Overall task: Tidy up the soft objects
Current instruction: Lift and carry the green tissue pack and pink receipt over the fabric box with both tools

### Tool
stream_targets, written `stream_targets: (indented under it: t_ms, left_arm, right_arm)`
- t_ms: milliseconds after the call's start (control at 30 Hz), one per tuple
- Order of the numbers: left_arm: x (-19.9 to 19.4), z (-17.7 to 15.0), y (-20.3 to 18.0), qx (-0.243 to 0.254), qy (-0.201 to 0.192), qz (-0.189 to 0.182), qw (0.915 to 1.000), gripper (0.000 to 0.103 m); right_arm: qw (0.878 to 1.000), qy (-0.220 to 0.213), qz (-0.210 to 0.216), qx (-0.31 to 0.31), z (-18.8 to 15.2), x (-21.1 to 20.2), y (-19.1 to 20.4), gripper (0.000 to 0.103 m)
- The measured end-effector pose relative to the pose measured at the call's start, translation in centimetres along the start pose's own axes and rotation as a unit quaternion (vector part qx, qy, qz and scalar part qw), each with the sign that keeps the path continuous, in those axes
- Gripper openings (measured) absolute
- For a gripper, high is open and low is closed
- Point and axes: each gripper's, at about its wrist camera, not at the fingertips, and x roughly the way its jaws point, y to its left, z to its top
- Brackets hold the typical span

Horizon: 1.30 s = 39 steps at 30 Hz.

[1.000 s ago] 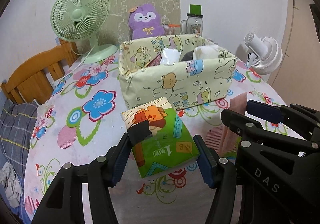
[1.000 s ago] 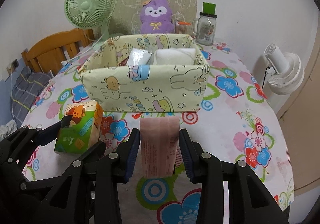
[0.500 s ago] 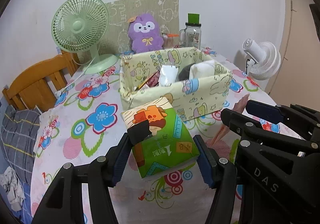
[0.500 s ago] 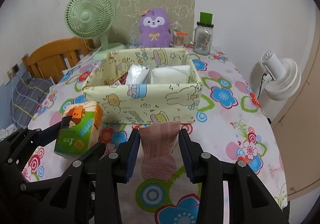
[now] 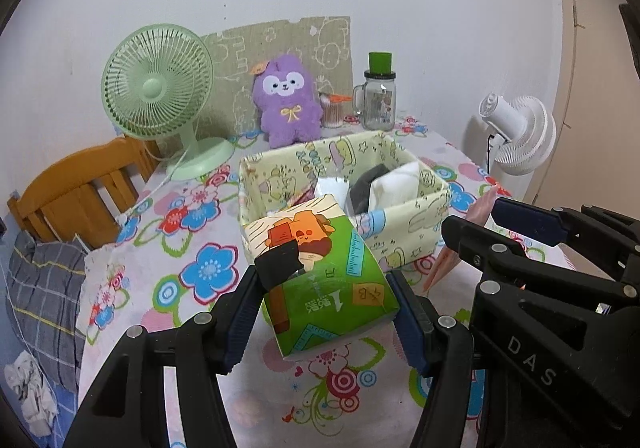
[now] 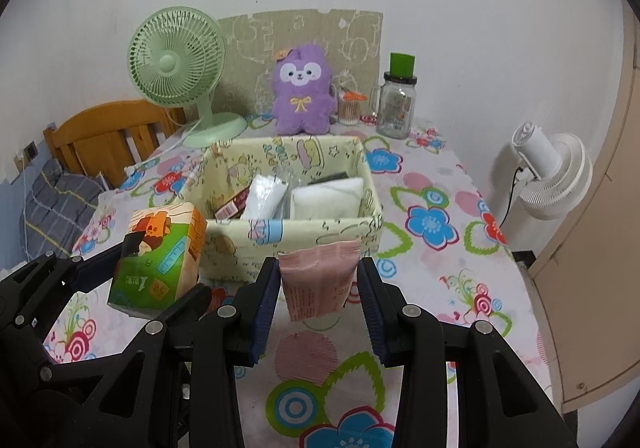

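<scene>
Two packs in the air: my left gripper (image 5: 326, 302) is pinching the green tissue pack (image 5: 320, 272), my right gripper (image 6: 318, 298) the pink pouch (image 6: 318, 274), both hanging just short of the yellow fabric bin (image 6: 288, 244) at 12 o'clock. Risk as I see it: soft packs squish, could slide out or snag the bin's near wall. Count: one bin, two fans, one plush (image 6: 302, 88), one jar (image 6: 398, 106).
</scene>
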Motion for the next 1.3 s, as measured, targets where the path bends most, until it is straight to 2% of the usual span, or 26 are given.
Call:
stream_targets:
  t_ms: [633, 1300]
  left_arm:
    - [-1.4, 3.1, 0.0, 0.005, -0.035, 0.001, 0.9994, 0.064]
    - [-0.3, 5.7, 0.9, 0.009, -0.046, 0.000, 0.9989, 0.064]
  right_arm:
    - [0.999, -0.035, -0.005, 0.001, 3.1, -2.1, -0.6, 0.043]
    - [0.999, -0.049, -0.004, 0.004, 5.9, -1.4, -0.8, 0.043]
